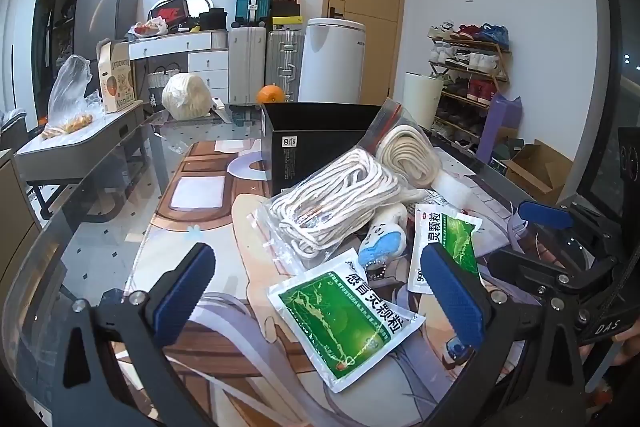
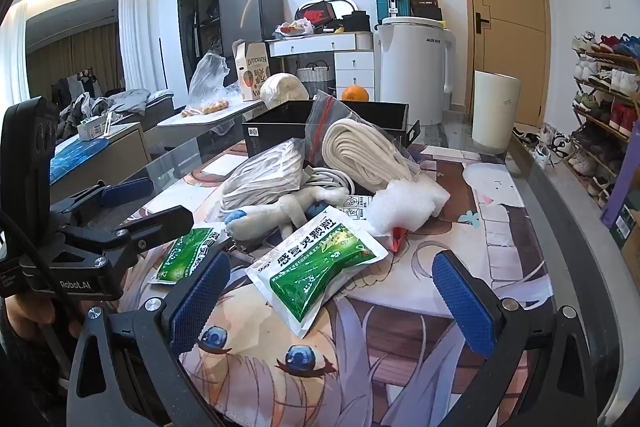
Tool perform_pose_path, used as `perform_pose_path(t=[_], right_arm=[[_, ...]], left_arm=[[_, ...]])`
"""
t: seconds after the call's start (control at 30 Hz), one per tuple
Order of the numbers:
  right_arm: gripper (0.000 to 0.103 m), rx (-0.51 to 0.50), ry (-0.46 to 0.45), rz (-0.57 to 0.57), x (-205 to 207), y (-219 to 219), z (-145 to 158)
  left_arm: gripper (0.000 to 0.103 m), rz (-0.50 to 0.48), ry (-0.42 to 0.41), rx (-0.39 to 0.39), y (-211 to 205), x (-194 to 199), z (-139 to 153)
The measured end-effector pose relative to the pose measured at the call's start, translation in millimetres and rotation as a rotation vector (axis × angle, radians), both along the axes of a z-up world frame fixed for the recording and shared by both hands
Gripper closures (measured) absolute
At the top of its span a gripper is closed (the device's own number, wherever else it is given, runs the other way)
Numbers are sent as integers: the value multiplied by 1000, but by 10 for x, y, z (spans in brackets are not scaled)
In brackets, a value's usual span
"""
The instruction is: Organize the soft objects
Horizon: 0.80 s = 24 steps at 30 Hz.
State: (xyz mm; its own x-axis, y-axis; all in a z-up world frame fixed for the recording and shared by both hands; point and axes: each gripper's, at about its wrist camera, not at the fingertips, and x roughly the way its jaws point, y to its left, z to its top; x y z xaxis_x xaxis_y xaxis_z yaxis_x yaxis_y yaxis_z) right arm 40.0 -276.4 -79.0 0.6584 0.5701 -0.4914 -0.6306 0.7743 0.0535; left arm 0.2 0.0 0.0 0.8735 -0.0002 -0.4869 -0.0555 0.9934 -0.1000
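Both hand-held grippers stand with jaws wide apart and empty: the left hand-held gripper (image 1: 320,291) hovers over one green packet (image 1: 344,315), and the right hand-held gripper (image 2: 332,291) hovers over the other green packet (image 2: 320,267); neither touches anything. Judging from the layout, the task has not visibly begun. All soft items lie in a loose heap on the surface (image 1: 200,267), on its printed mat, and the black box (image 1: 316,139) standing just behind the heap, the likely container, shows no contents from these angles, though its interior is largely hidden. Count of items: two green packets, lying near each other at the front of the heap; one clear bag of thin white cord (image 1: 336,203); one zip bag of rolled cream strap (image 1: 404,151), leaning against the box; one small plush toy (image 1: 384,235) with blue parts, partly under the cord bag; one piece of white foam wrap (image 2: 404,203) at the right side of the heap. A white cable coil also shows in the right wrist view. Everything remains to be sorted.
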Motion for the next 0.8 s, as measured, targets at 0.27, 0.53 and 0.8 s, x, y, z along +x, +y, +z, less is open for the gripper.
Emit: perform_pose_path(t=[0.27, 0.53, 0.8], right_arm=[[0, -4, 3, -1, -2, 2, -2], [0, -6, 4, 0, -1, 1, -3], [0, -7, 6, -1, 4, 1, -8]], left_arm=[[0, -3, -7, -6, -9, 4, -4], [0, -1, -8, 0, -16, -4, -16], [0, -5, -8, 5, -52, -22, -9]])
